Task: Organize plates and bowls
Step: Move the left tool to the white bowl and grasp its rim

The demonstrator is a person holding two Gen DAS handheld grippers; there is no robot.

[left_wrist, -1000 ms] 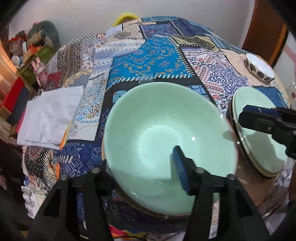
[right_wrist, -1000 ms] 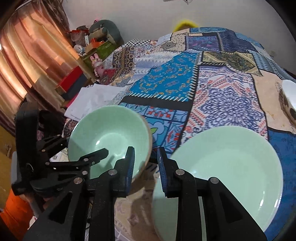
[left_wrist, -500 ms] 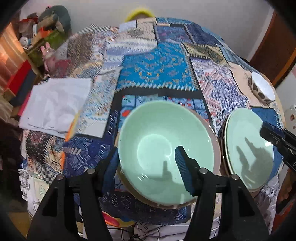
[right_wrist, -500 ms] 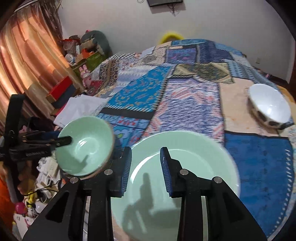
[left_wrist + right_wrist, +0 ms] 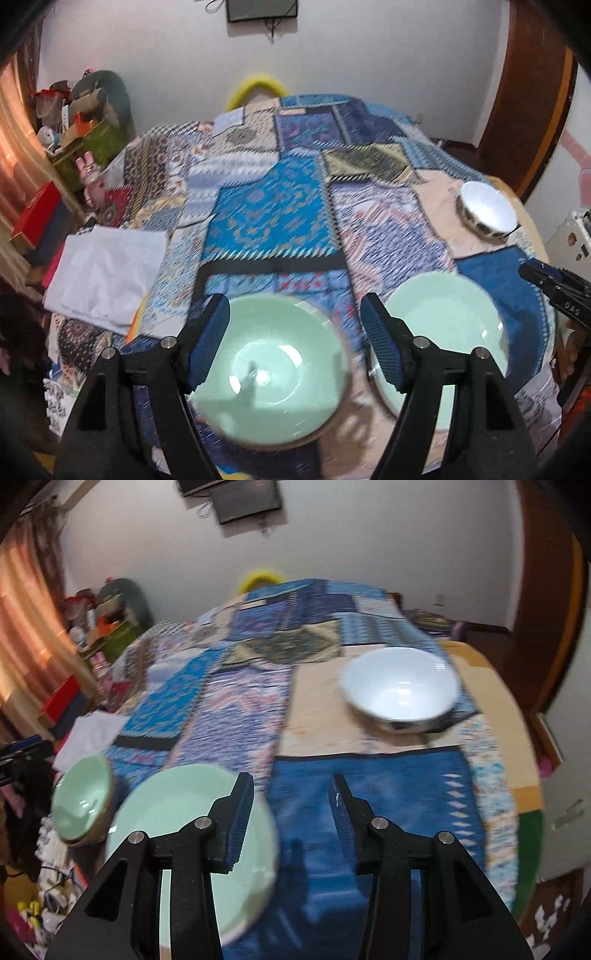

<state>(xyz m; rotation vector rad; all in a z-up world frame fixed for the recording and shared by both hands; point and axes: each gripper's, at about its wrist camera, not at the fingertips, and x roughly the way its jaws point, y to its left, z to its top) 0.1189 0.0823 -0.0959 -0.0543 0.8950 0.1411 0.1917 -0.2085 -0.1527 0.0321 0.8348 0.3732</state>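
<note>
Bowl [image 5: 273, 373] below opening left tool [image 5: 295, 343], untouched.

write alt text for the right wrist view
Right gripper, jaws opening and empty, over a patchwork tablecloth. A pale green plate and a green bowl sit at lower left, a white bowl farther back.

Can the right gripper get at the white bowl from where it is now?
Probably yes. The right gripper is opening with nothing between its fingers, and only bare tablecloth lies before the white bowl.
</note>
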